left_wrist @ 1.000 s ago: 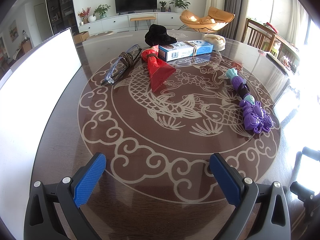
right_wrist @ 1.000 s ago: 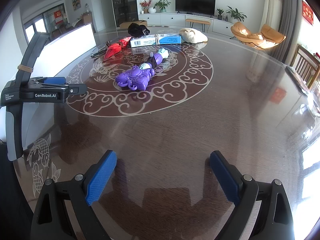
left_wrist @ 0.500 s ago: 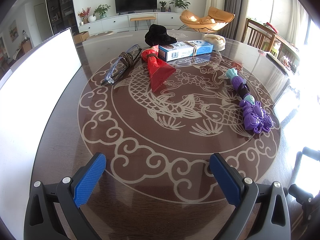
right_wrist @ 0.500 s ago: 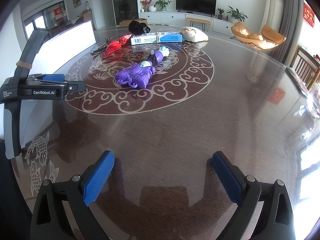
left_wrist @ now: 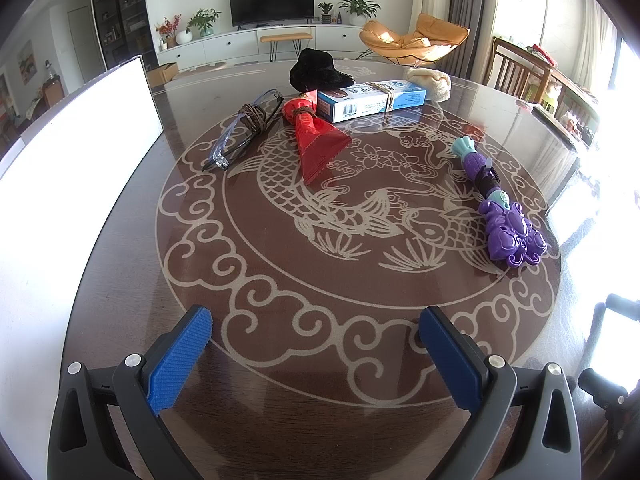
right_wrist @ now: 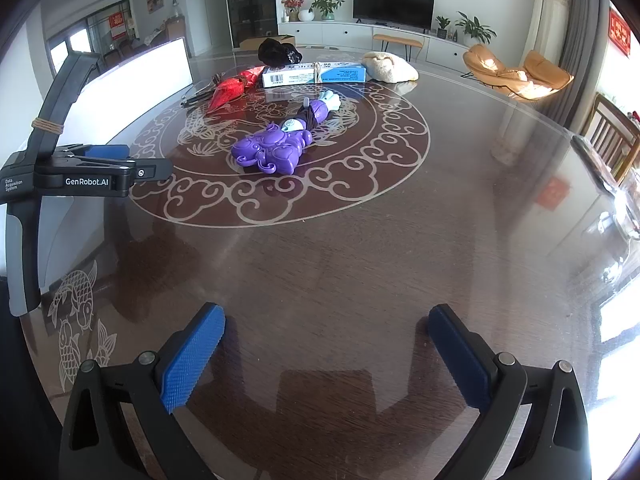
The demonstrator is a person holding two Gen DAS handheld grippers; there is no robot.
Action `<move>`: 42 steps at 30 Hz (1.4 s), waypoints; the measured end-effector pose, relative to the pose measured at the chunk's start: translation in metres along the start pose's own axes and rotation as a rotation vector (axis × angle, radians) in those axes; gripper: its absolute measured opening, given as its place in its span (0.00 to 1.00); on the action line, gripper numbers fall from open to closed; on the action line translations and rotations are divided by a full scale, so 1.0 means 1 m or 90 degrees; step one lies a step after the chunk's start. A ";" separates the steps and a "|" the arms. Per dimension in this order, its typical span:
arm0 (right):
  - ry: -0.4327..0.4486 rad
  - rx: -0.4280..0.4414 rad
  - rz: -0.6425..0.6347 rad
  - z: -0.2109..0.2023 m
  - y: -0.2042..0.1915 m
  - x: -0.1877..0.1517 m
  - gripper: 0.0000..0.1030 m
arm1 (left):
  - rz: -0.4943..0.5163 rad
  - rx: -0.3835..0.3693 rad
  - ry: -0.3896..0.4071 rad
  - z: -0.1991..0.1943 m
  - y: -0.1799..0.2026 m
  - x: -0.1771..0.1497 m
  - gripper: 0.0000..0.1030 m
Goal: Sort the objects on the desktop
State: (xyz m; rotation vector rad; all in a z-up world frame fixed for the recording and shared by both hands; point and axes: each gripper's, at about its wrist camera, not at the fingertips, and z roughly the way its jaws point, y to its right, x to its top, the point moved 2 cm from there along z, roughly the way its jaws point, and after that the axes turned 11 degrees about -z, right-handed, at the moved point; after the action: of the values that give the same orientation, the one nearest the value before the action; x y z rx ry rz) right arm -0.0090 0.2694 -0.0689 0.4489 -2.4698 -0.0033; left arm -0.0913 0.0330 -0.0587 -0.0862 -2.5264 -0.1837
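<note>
On the round brown table lie a purple toy (left_wrist: 508, 232) (right_wrist: 276, 148), a red folded fan (left_wrist: 316, 140) (right_wrist: 230, 88), glasses with a brown cord (left_wrist: 244, 128), a blue and white box (left_wrist: 372, 100) (right_wrist: 314, 74), a black cloth (left_wrist: 316, 72) (right_wrist: 276, 52) and a cream cloth (left_wrist: 430, 80) (right_wrist: 390, 66). My left gripper (left_wrist: 316, 352) is open and empty near the table's front. My right gripper (right_wrist: 326, 352) is open and empty, well short of the purple toy. The left gripper's body shows in the right wrist view (right_wrist: 88, 178).
A large white board (left_wrist: 68, 184) (right_wrist: 132, 88) stands along the table's left side. Chairs (left_wrist: 520, 68) stand at the right edge. The table's patterned centre ring (left_wrist: 280, 280) lies between the grippers and the objects.
The right gripper has moved slightly forward toward the purple toy. The left gripper has not moved.
</note>
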 end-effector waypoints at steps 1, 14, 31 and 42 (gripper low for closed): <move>0.003 0.003 0.007 -0.001 0.002 0.000 0.99 | 0.000 0.000 0.000 0.000 0.000 0.000 1.00; 0.059 0.038 0.057 -0.001 0.041 0.076 0.99 | 0.000 0.000 0.000 0.000 0.000 0.000 1.00; -0.047 0.037 -0.054 0.088 -0.021 0.145 0.40 | 0.000 0.000 0.000 0.000 0.000 0.000 1.00; -0.020 0.014 -0.016 0.025 0.015 0.057 0.40 | 0.000 0.000 0.000 0.000 0.000 0.000 1.00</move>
State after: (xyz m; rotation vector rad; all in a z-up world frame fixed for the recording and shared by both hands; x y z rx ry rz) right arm -0.0713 0.2626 -0.0548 0.4928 -2.4972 0.0067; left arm -0.0910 0.0331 -0.0587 -0.0862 -2.5264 -0.1837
